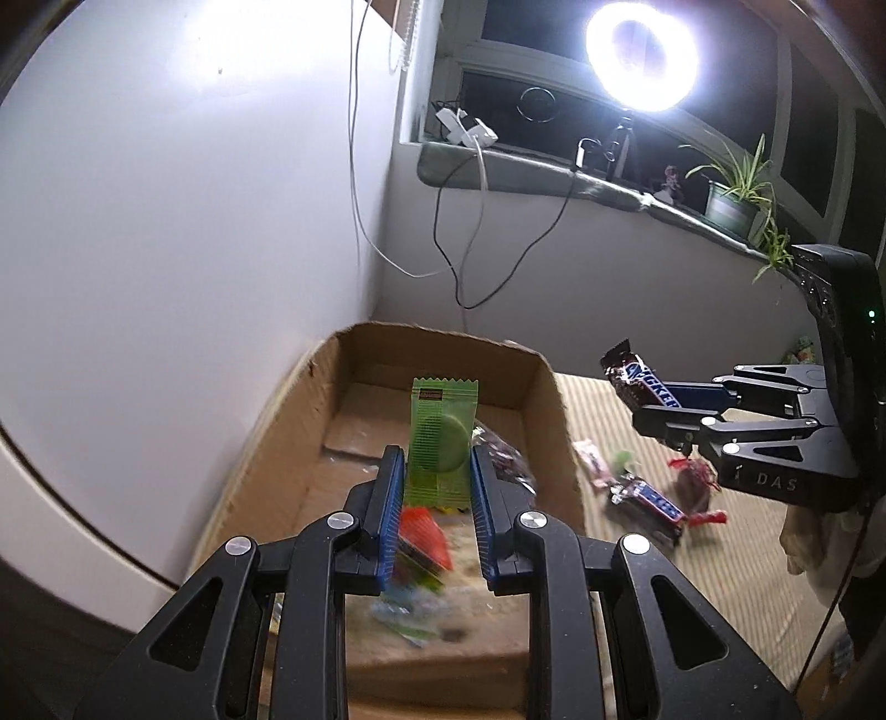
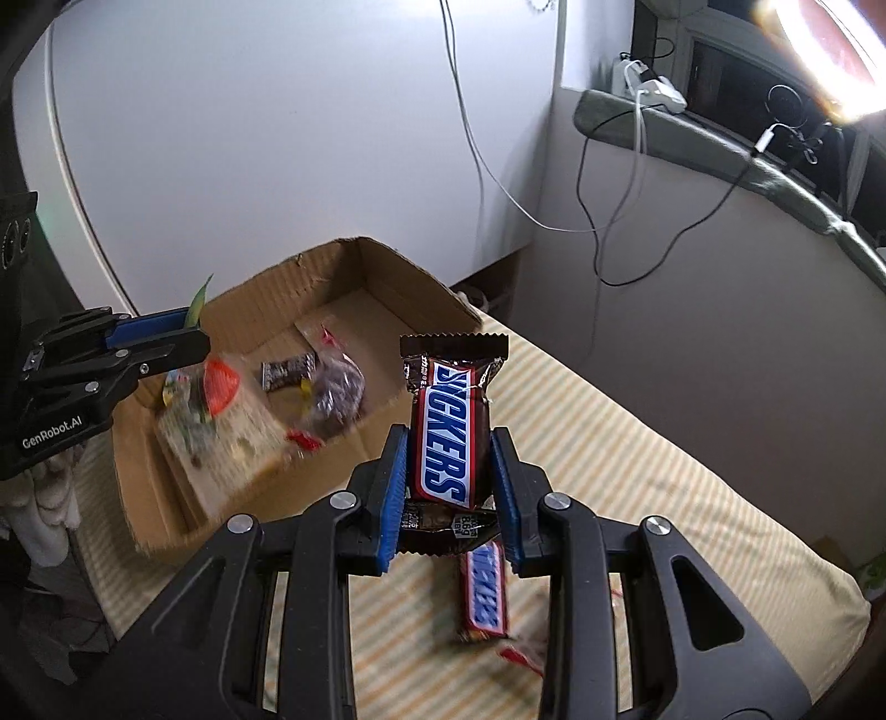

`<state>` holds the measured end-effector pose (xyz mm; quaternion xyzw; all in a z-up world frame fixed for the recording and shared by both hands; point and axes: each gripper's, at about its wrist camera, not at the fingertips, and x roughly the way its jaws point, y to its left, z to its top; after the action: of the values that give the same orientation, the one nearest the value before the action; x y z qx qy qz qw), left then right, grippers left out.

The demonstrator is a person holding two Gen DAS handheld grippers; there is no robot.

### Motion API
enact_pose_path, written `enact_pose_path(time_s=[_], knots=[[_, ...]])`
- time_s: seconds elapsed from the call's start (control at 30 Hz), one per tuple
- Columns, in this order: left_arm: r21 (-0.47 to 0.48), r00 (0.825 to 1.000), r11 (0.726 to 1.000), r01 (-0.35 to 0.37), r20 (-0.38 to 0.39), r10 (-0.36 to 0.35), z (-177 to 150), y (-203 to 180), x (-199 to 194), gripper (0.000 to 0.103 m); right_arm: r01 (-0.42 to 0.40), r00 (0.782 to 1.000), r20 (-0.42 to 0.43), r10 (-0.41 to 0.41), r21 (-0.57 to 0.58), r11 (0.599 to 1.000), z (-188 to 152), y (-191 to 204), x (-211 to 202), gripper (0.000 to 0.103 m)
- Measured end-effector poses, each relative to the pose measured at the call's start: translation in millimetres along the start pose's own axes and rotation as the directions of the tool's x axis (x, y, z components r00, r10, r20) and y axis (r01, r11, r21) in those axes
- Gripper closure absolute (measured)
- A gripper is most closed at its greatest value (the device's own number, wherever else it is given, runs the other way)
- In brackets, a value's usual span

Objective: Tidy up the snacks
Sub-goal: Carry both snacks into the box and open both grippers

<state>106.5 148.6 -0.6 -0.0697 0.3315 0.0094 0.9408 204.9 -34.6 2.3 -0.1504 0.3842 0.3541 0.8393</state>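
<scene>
White walls meet at a corner behind a striped mat (image 2: pixel 609 443), with a window sill (image 1: pixel 554 171) carrying a ring light (image 1: pixel 642 52) and a potted plant (image 1: pixel 731 194) at the far right.

Left: a cardboard box (image 1: pixel 548 399) sits at the mat's left edge, against the wall. Inside it lie several blurred wrapped snacks, among them an orange-red packet (image 1: pixel 423 534) and a dark clear-wrapped sweet (image 2: pixel 338 393).

Left gripper (image 1: pixel 437 471): its blue-padded jaws are clamped on a green wrapped snack (image 1: pixel 443 437), held upright. The wrapper's lower half lies between the pads; its crimped top edge projects beyond the fingertips, above the box interior. In the right wrist view this gripper (image 2: pixel 194 332) appears over the box's left wall, with only a green corner of the wrapper showing.

Right gripper (image 2: pixel 448 471): its jaws are clamped on a Snickers bar (image 2: pixel 448 432), held upright, lettering running along the fingers. The bar's upper end rises past the fingertips and its lower crimp sits deep between the pads. It hangs above the mat, to the right of the box.

Right: on the mat beneath lie a second Snickers bar (image 2: pixel 484 592) and a red-wrapped sweet (image 1: pixel 695 482), just beside each other.
</scene>
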Motion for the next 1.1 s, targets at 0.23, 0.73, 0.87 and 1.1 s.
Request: enact_pose_path(time_s=[0.23, 0.73, 0.87, 1.1], knots=[[0.010, 1.000, 1.000, -0.022, -0.002, 0.022, 11, 6, 10, 0.081, -0.020, 1.000, -0.004, 0.020, -0.010, 1.000, 22, 9, 24, 0.073], [0.017, 0.999, 0.999, -0.041, -0.017, 0.042, 20, 9, 24, 0.081, -0.057, 0.998, -0.030, 0.057, -0.014, 0.998, 46, 21, 61, 0.073], [0.014, 0.999, 0.999, -0.046, -0.021, 0.047, 20, 10, 25, 0.081, -0.061, 0.998, -0.035, 0.061, -0.014, 0.998, 47, 24, 66, 0.073], [0.001, 0.998, 0.998, -0.066, -0.026, 0.066, 20, 13, 27, 0.066, -0.051, 0.998, -0.027, 0.050, -0.022, 0.998, 47, 26, 65, 0.073]])
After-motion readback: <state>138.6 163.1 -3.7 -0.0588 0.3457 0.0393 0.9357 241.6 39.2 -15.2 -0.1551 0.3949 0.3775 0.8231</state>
